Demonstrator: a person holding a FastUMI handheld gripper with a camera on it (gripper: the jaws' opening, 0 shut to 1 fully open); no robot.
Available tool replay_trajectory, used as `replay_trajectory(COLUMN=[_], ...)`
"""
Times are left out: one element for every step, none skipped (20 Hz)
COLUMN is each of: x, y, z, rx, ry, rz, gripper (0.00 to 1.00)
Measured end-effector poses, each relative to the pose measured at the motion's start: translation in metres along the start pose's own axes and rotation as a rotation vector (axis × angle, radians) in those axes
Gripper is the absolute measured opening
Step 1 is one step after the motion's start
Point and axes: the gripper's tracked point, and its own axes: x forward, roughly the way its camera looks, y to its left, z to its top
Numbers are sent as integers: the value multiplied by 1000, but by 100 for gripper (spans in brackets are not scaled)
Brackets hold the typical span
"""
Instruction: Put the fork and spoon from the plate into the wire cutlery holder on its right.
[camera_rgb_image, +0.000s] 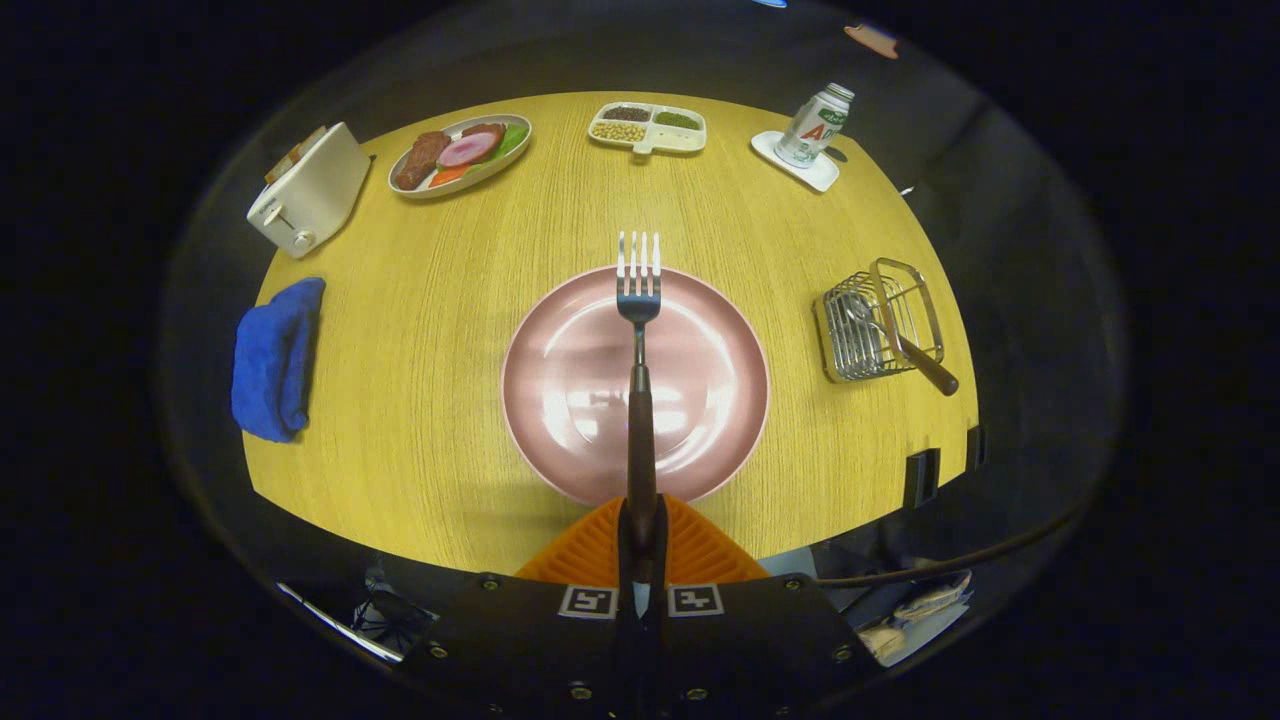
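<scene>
Tongs (640, 540) clamped on the handle of the fork (638, 330), its long axis running straight ahead to 12 o'clock, tines raised above the pink plate (560, 380). The wire cutlery holder (880, 322), spoon (905, 350) already inside, waits at 2 o'clock on the yellow worktop (440, 330), well apart from the plate.

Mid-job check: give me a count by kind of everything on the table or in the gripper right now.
Cutlery: 2, the fork clamped in the gripper, the spoon in the wire holder
Dishes: 3, pink plate, food plate, divided tray
Holder: 1
Toaster: 1
Blue cloth: 1
Bottle on coaster: 2
Total: 10
</scene>
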Motion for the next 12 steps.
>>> replay_trajectory(x=[-4, -7, -10, -14, -16, -20, -23, -27, -29, -31, -34, -36], y=[-7, -11, -17, -22, -29, -36, -45, -53, -59, -67, -77, -86], z=[1, 3, 7, 10, 12, 16, 18, 20, 22, 25, 28, 28], rx=[6, 10, 20, 29, 38, 46, 57, 70, 84, 103, 122, 135], ry=[0, -2, -8, -12, -16, -19, -22, -24, -25, -30, -30, -28], rz=[-10, -17, -23, -28, -36, -47, -59, -66, -70, -75, -83, -96], gripper=[4, 4, 4, 4, 4, 4, 4, 4, 4, 4, 4, 4])
